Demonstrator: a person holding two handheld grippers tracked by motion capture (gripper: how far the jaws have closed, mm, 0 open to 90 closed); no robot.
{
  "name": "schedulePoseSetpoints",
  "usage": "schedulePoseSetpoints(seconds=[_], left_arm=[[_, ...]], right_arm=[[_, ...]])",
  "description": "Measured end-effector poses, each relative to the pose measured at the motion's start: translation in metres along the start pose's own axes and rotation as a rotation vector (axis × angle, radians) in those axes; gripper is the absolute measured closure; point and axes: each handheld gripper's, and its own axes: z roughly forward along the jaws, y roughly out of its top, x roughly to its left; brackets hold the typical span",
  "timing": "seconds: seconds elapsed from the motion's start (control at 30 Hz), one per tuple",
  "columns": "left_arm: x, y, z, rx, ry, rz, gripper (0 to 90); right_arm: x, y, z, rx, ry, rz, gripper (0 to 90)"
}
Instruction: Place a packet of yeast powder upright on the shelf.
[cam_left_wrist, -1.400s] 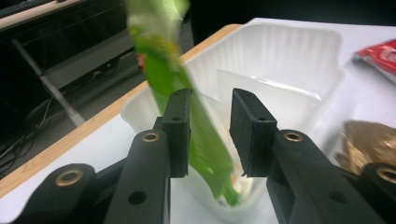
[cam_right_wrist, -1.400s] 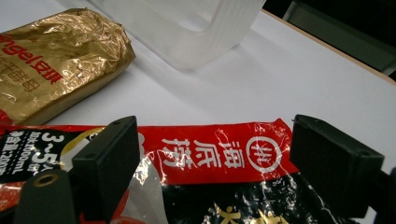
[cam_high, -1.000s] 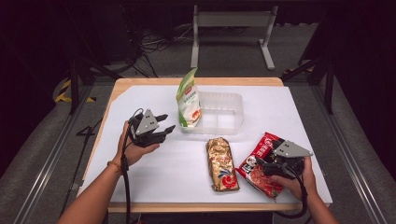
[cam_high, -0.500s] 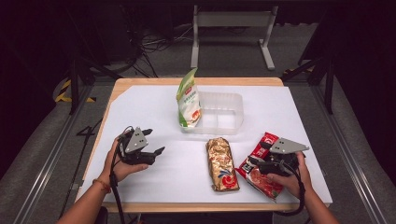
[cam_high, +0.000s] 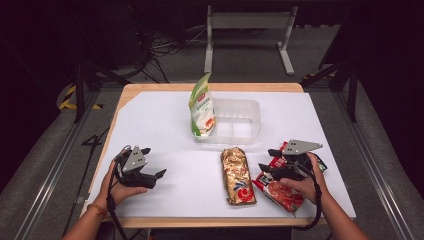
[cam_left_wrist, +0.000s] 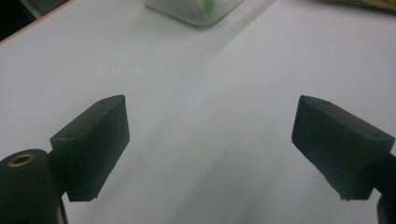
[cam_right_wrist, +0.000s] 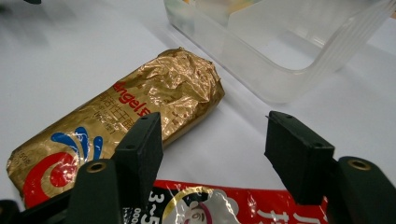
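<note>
My left gripper rests low over bare white table at the near left. It is open, its jaws have just been opening, and nothing is between them. My right gripper hovers over the left edge of a red snack packet at the near right. Its jaws have just been closing but stand apart, and no pad presses on anything. The red packet lies just beneath them. A gold foil packet lies left of it, beyond the jaws in the right gripper view.
A clear plastic tray sits mid-table, with a green and white pouch standing upright in its left part. The tray's wall is close ahead of my right gripper. The white sheet covers the wooden table.
My left hand has come back toward the near left edge and sunk, and its jaws have spread wider. My right gripper has shifted slightly over the red packet, and its jaws have narrowed.
</note>
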Motion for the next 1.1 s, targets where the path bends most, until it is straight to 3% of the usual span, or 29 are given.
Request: schedulePoseSetpoints(seconds=[0.03,0.13,0.2,0.37,0.47,0.87,1.1], left_arm=[[0.000,-0.003,-0.002,-0.008,0.001,-0.023,12.1],[0.000,-0.003,-0.008,-0.033,0.026,-0.016,11.8],[0.001,-0.003,-0.010,-0.055,0.005,-0.044,10.5],[0.000,-0.003,-0.009,-0.047,0.031,-0.036,9.5],[0.001,-0.003,-0.009,-0.048,0.021,-0.044,9.5],[-0.008,-0.001,-0.002,-0.017,-0.016,0.006,9.7],[-0.009,-0.001,0.001,-0.006,-0.025,0.011,9.7]], right_arm=[[-0.001,0.002,0.002,0.004,-0.007,-0.008,38.3],[-0.004,0.006,0.011,0.012,0.011,0.013,38.2],[-0.004,0.010,0.016,0.018,0.017,0.011,37.5],[-0.001,0.019,0.027,0.031,0.041,0.003,35.4],[0.000,0.021,0.034,0.054,0.049,-0.012,35.3],[-0.005,0.032,0.064,0.120,0.125,0.044,31.6],[0.000,0.041,0.085,0.186,0.144,0.044,27.3]])
